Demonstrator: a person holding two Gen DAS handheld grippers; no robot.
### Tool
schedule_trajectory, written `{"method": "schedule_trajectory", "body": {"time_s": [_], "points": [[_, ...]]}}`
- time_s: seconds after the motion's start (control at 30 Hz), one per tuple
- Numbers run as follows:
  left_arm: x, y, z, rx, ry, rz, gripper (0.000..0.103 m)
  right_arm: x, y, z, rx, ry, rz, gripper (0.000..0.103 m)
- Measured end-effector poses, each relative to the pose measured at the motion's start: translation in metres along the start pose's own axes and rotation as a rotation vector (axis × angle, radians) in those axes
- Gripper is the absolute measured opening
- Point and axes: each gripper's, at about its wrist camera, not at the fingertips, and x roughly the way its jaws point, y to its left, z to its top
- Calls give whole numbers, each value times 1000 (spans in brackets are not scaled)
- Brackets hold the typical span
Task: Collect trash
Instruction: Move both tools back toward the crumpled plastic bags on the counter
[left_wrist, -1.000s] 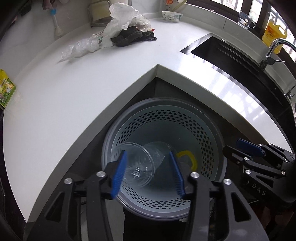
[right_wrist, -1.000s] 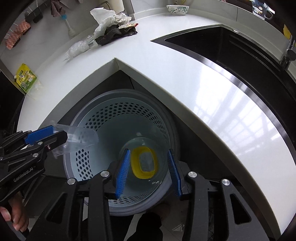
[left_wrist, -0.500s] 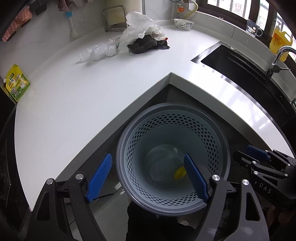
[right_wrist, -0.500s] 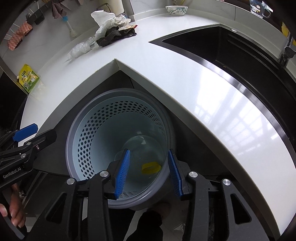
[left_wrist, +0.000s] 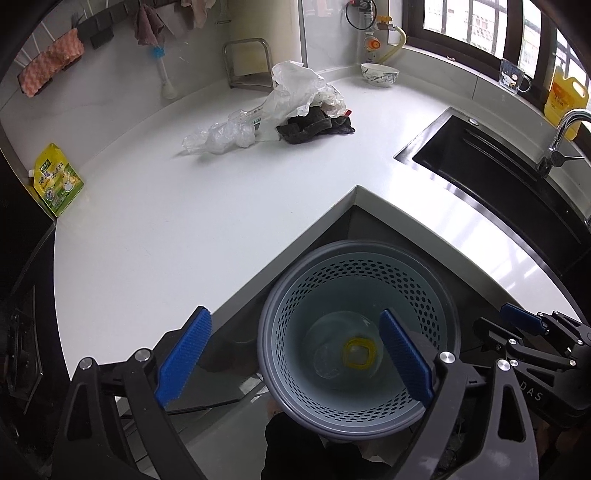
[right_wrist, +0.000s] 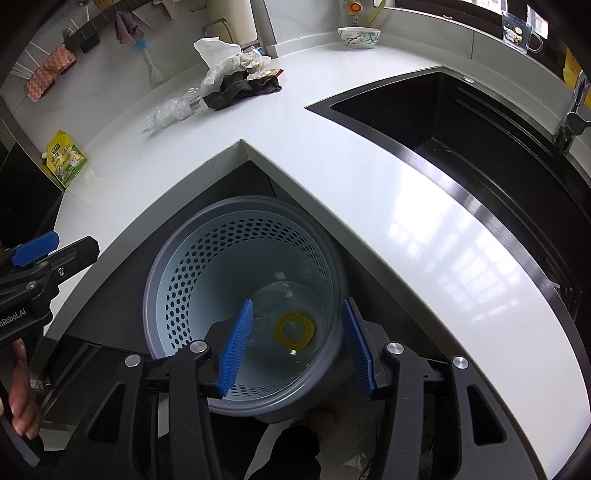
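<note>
A grey perforated trash basket (left_wrist: 369, 244) (right_wrist: 251, 201) stands on the floor in the notch of the white counter. At its bottom lie a clear plastic cup (left_wrist: 327, 363) and a yellow-rimmed clear container (left_wrist: 357, 352) (right_wrist: 294, 328). My left gripper (left_wrist: 295, 317) hangs above the basket's left side. Its jaws are opening wide with nothing between them. My right gripper (right_wrist: 297, 301) hovers over the basket's near rim, its jaws opening and empty too. Each gripper shows at the edge of the other's view: the right gripper (left_wrist: 517, 325), the left gripper (right_wrist: 44, 251).
On the counter's far side lie a crumpled clear bag (left_wrist: 221, 136), a white plastic bag (left_wrist: 295, 88) and a dark cloth (left_wrist: 314, 127). A green-yellow pouch (left_wrist: 57, 181) sits at the left edge. A black sink (left_wrist: 498, 177) with a faucet (left_wrist: 561, 136) is on the right.
The left jaws let go of the clear cup and spread wide. The yellow-rimmed container left the right jaws. Both things now lie in the basket, and both grippers have risen.
</note>
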Motion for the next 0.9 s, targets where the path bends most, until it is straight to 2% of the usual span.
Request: {"method": "schedule_trajectory", "body": {"time_s": [0.23,0.53,0.9], "points": [[-2,20,16,-11,-23,7,94,4,9,21,7,-16,3,51],[6,65,43,-46,-44,20,94,16,40,62,8,-50,11,54],[40,112,82,-52,-39,13,94,40,68,106,22,-74,-24,55]]}}
